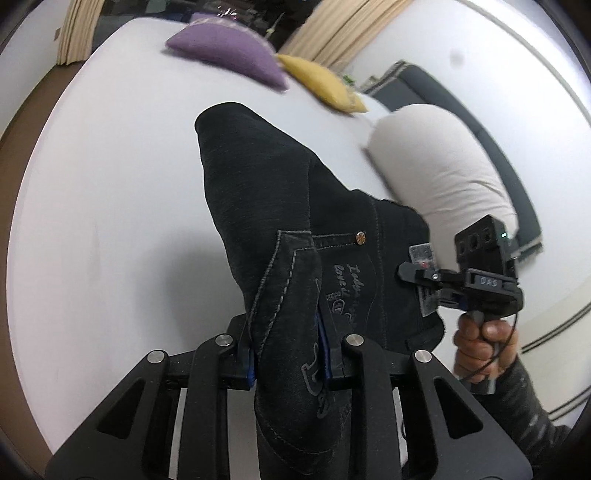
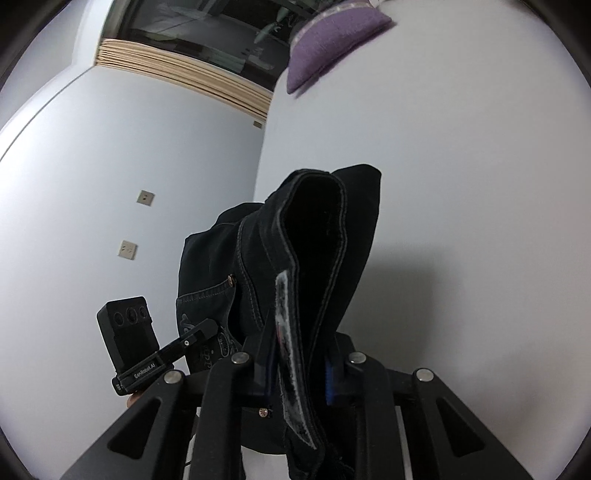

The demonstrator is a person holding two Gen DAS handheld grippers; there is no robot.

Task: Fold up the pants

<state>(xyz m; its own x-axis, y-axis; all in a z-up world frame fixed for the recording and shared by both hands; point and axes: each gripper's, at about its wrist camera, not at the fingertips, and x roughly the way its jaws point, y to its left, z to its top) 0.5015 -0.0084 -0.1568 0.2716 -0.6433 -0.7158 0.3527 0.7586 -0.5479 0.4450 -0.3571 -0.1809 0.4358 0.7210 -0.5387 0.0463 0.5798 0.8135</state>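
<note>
Black denim pants with grey stitching hang lifted above a white bed. My left gripper is shut on a stitched edge of the pants near the embroidered pocket. My right gripper, seen at the right in the left wrist view, is shut on the waistband. In the right wrist view the right gripper clamps the folded waistband, and the pants loop upward from it. The left gripper shows at lower left against the pocket side.
A purple cushion and a yellow cushion lie at the bed's far end. A cream pillow lies at the right, next to a dark sofa. Beige curtains hang behind. The bed edge runs along the left.
</note>
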